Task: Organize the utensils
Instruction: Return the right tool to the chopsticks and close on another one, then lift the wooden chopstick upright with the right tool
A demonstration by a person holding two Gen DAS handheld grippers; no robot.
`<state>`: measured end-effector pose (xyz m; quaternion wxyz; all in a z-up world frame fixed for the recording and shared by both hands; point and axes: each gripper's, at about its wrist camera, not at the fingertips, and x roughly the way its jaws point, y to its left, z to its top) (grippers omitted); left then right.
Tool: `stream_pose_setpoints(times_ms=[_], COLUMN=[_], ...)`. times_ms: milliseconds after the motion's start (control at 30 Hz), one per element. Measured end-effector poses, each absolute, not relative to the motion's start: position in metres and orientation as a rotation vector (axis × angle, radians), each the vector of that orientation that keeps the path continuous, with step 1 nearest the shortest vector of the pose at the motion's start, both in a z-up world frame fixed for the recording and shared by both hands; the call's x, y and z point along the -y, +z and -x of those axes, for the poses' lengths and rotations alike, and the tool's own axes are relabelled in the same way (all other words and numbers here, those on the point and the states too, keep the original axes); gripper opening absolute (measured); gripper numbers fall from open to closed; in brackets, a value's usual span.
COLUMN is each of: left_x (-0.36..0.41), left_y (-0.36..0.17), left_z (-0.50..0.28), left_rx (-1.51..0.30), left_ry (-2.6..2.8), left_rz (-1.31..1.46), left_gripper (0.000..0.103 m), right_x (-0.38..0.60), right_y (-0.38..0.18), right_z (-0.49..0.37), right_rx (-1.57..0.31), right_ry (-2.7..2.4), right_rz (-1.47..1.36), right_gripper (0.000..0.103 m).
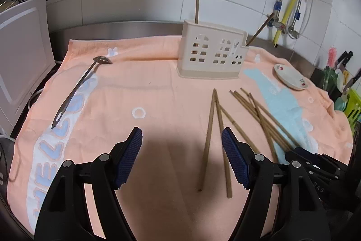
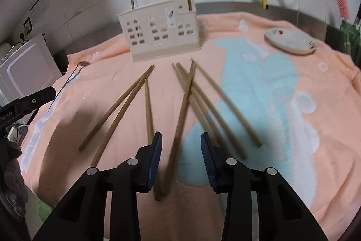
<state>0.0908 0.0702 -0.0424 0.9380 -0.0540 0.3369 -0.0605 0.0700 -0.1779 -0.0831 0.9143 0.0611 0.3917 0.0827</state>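
A peach towel (image 1: 158, 83) is covering the counter, and a cream utensil holder (image 1: 211, 51) with window-shaped cut-outs is standing at its far side, with one chopstick (image 1: 197, 5) standing upright at its left end and another (image 1: 259, 30) leaning out at its right end. Loose wooden chopsticks are lying on the towel near the holder: a pair (image 1: 213, 139) meeting at their far tips, and a crossed pile (image 1: 264, 119) to the right of it. A metal spoon (image 1: 79, 87) is lying far to the left, and a small white dish (image 1: 291, 77) is sitting at the far right.

The left gripper (image 1: 181, 157) is hovering over the towel with its jaws standing wide apart and holding nothing; the pair of chopsticks is lying beneath the gap, nearer its right finger. The right gripper (image 2: 181, 162) is hanging over the pile with its jaws partly open; one chopstick (image 2: 178, 126) is running between the blue pads (image 2: 155, 157), which are not pressing on it.
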Motion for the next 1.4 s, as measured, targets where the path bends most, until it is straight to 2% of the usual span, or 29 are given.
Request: stream_pose_setpoints(times_ms=[300, 433, 567, 800, 1067, 1133, 1267, 1333, 1400], left_x=[-0.076, -0.074, -0.068, -0.059, -0.043, -0.038, -0.029, -0.029, -0.029], left_y=[-0.058, -0.061, -0.066, -0.071, -0.081, -0.086, -0.093, -0.095, -0.098], left_z=[-0.095, -0.095, -0.093, -0.091, -0.097, -0.101, -0.111, -0.116, -0.122], left_rx=[-0.729, -0.737, -0.747, -0.76, -0.798, -0.814, -0.857, -0.877, -0.901], left_ry=[-0.139, -0.155, -0.176, -0.219, -0.284, -0.293, -0.312, -0.315, -0.314], left_rz=[0.12, 0.112, 0.086, 0.068, 0.064, 0.062, 0.037, 0.039, 0.049], left_gripper=[0.072, 0.072, 0.072, 0.071, 0.057, 0.048, 0.037, 0.026, 0.022], right_x=[0.167, 0.166, 0.165, 0.163, 0.164, 0.165, 0.167, 0.169, 0.168], right_y=[-0.095, -0.099, -0.103, -0.109, -0.111, -0.111, -0.11, -0.11, -0.11], right_z=[-0.079, -0.082, -0.084, -0.088, -0.087, -0.087, -0.087, -0.086, -0.086], right_rx=[-0.842, -0.855, -0.869, -0.892, -0.878, -0.877, -0.877, -0.875, -0.876], right_ry=[0.165, 0.155, 0.148, 0.137, 0.141, 0.145, 0.148, 0.149, 0.153], right_rz=[-0.128, -0.127, -0.123, -0.117, -0.094, -0.099, -0.106, -0.106, -0.106], right_gripper=[0.018, 0.017, 0.008, 0.009, 0.008, 0.008, 0.007, 0.007, 0.007])
